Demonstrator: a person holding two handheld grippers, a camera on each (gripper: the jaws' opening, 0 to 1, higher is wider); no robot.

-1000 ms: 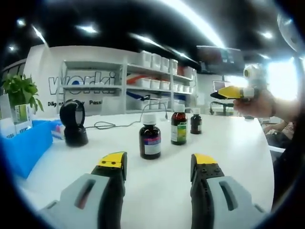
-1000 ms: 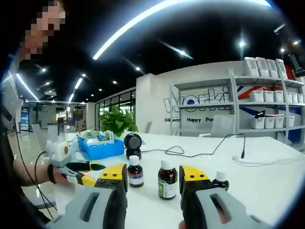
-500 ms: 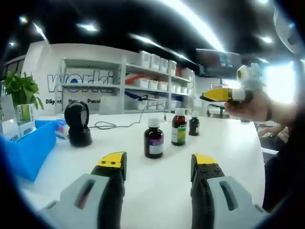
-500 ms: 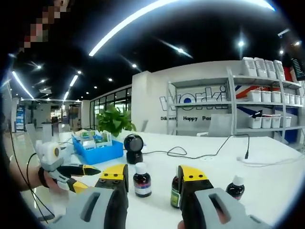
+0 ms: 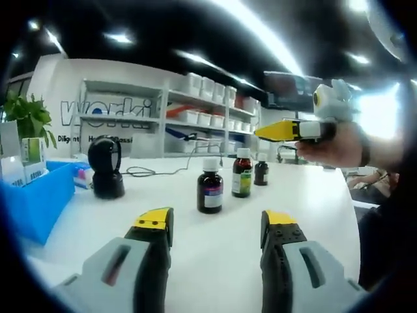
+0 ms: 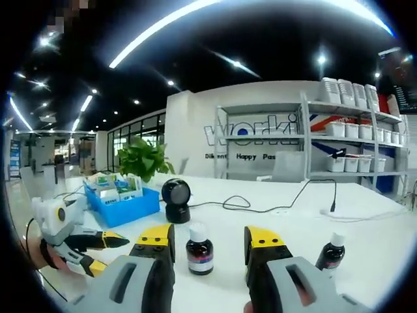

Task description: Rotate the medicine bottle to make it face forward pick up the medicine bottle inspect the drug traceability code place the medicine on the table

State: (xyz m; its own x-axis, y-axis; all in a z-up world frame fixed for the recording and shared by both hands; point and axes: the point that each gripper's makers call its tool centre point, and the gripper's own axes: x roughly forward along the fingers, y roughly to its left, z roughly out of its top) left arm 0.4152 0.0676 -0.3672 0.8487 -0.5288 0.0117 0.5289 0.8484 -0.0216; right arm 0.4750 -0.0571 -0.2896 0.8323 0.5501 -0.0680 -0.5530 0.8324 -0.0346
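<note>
Three brown medicine bottles with white caps stand in a row on the white table (image 5: 293,215): a purple-labelled bottle (image 5: 210,193) nearest, a green-labelled bottle (image 5: 242,176) behind it, and a small dark bottle (image 5: 260,173) farthest. My left gripper (image 5: 216,222) is open and empty, short of the purple-labelled bottle. A hand holds my right gripper (image 5: 273,131) in the air above and right of the row. In the right gripper view, my right gripper (image 6: 208,238) is open, with the purple-labelled bottle (image 6: 199,249) showing beyond its gap and the small bottle (image 6: 331,251) to the right.
A black barcode scanner (image 5: 105,167) with a cable (image 6: 260,205) stands left of the bottles. Beside it is a blue bin (image 5: 36,199) of boxes and a potted plant (image 6: 143,160). My left gripper (image 6: 78,244) is low on the left in the right gripper view. Shelving lines the back wall.
Both views have shifted with the hands. In the left gripper view the right gripper has moved left and slightly up over the bottles. The bottles stand where they were.
</note>
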